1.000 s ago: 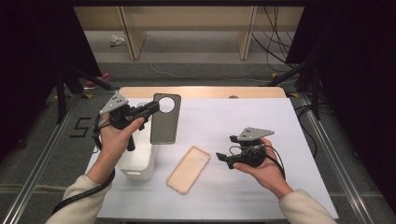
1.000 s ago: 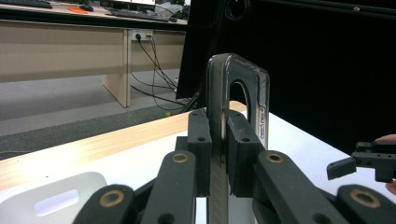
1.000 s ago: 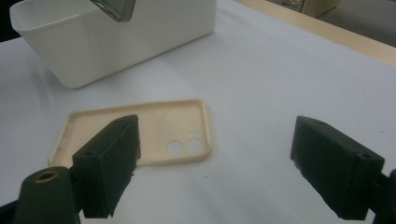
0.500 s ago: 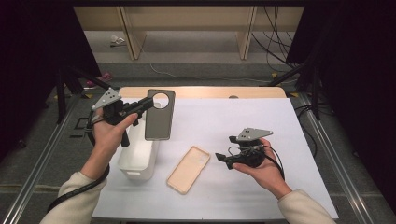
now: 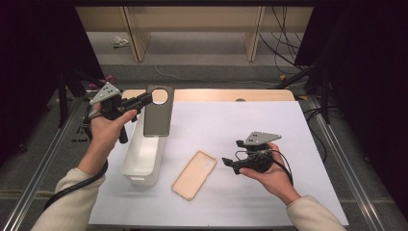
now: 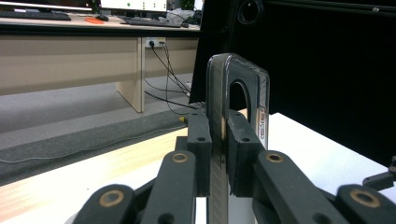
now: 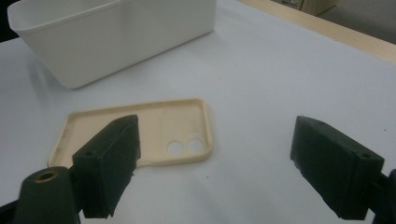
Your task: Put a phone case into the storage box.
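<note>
One dark phone case, thin, round camera cutout

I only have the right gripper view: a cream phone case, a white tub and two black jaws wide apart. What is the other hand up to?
Observer: The left hand-held gripper is shut on a dark phone case, held in the air, clear of the table.
Operator: Where is that compared with my tub?
Observer: In the high view it appears over the far end of the white tub.
Operator: Does the dark case look like my cream one?
Observer: No. It has one large round camera opening near its top, while the cream case has two small holes.
</note>
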`<state>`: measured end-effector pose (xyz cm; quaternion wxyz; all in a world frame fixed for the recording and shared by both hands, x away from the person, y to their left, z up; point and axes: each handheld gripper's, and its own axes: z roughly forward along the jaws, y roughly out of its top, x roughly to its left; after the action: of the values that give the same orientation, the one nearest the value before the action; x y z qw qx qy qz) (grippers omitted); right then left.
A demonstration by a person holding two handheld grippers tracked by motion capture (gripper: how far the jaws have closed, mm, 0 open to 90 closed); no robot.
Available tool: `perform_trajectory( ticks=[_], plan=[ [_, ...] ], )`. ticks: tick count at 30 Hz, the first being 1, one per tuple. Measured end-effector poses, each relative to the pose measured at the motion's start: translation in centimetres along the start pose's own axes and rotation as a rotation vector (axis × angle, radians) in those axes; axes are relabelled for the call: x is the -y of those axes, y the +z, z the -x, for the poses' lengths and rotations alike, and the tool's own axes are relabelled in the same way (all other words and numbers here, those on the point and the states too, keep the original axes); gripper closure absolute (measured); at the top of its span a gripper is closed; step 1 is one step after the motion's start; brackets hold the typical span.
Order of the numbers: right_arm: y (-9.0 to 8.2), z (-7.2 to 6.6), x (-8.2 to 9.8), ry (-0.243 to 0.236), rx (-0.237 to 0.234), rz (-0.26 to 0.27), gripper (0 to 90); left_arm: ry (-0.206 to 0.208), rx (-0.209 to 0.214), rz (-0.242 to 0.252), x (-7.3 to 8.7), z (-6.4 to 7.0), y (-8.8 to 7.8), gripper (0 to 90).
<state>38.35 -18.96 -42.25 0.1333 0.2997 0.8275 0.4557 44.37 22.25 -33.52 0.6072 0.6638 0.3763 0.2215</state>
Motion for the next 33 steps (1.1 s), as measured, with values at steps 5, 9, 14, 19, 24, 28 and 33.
perform_trajectory(
  ticks=[5,9,14,19,24,28,33],
  plan=[
    [0.0,0.1,0.0,0.003,0.002,0.002,16.8,-0.003,-0.008,-0.001,0.0,-0.5,0.2,81.3],
    [-0.1,0.1,0.0,0.004,0.002,0.003,16.8,-0.001,-0.014,-0.003,0.0,-0.9,0.3,81.4],
    [0.0,0.1,0.0,0.009,0.003,0.006,16.8,0.010,-0.026,-0.009,0.0,-1.2,0.5,81.3],
    [0.0,0.1,0.0,0.008,0.003,0.006,16.8,0.006,-0.034,-0.010,0.1,-1.8,0.8,81.3],
    [0.0,0.1,0.0,0.011,0.003,0.007,16.8,0.003,-0.040,-0.009,0.1,-2.3,1.0,81.3],
    [0.0,0.1,0.1,0.007,0.001,0.003,16.9,0.003,-0.042,-0.013,0.1,-2.8,1.2,81.3],
    [0.1,0.1,0.1,0.011,-0.002,0.003,16.8,0.004,-0.054,-0.023,0.0,-3.5,1.6,81.3]
  ],
)
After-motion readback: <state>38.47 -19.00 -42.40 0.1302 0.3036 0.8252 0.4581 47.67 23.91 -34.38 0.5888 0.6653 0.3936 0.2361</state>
